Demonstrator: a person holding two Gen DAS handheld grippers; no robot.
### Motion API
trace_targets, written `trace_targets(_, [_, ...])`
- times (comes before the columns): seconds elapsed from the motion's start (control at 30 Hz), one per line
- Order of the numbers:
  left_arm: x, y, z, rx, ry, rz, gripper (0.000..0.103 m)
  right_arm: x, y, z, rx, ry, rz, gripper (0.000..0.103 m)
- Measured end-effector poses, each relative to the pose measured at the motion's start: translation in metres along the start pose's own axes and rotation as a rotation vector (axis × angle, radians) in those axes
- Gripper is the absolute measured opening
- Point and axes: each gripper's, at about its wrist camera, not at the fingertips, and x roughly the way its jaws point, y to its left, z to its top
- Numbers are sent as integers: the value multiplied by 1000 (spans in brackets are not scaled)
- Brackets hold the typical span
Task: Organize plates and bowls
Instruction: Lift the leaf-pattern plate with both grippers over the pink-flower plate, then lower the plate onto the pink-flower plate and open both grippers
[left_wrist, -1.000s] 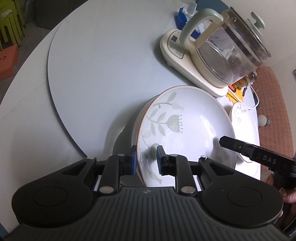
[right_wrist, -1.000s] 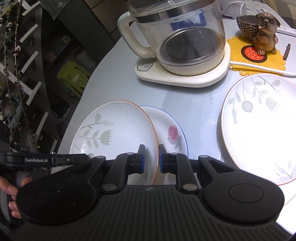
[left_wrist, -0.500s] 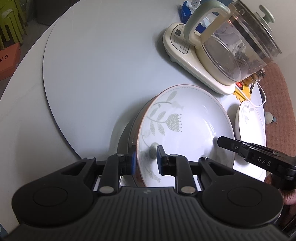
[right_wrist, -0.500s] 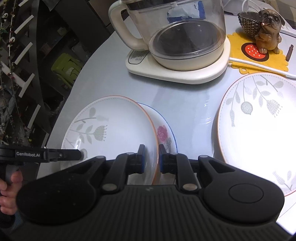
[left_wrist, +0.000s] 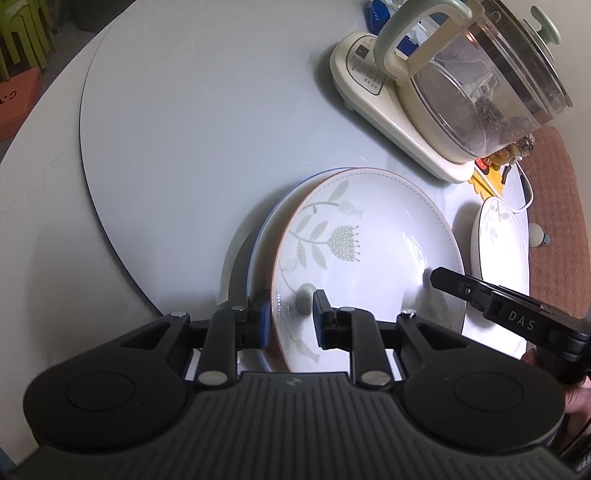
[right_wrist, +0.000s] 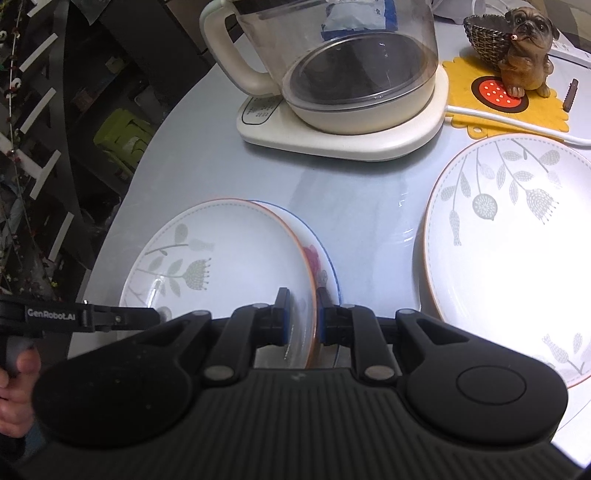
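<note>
A leaf-patterned plate (left_wrist: 369, 258) with an orange-brown rim is gripped from two opposite sides. Its near edge in the left wrist view is pinched by the left gripper (left_wrist: 288, 319), whose fingers are closed to a narrow gap on the rim, one pad under the plate and one on its upper face. Its opposite edge is clamped by the right gripper (right_wrist: 301, 319), whose fingers are almost fully closed on the thin rim. The plate is held tilted rather than flat, the side toward the left gripper being raised, so that its upper face is turned toward the right gripper. Being round, no long axis can be told. It is held just over a blue-rimmed plate (right_wrist: 327, 258) bearing a red flower, which is mostly covered by it; whether the two touch cannot be told. A second leaf-patterned plate (right_wrist: 517, 251) is lying flat on the grey surface (left_wrist: 203, 129), apart to the right. A glass kettle (right_wrist: 351, 66) on a cream base is seen behind the plates.
</note>
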Motion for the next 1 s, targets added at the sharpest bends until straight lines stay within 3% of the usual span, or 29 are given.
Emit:
trace_targets(0.67, [-18,8,-7,-82,-6,-22,31,2,9,11,-21,7,-65,17])
trace_targets(1.0, [-55,8,-12,-57,-87,-30,31,-20,22,15,-33,-55,-117,17])
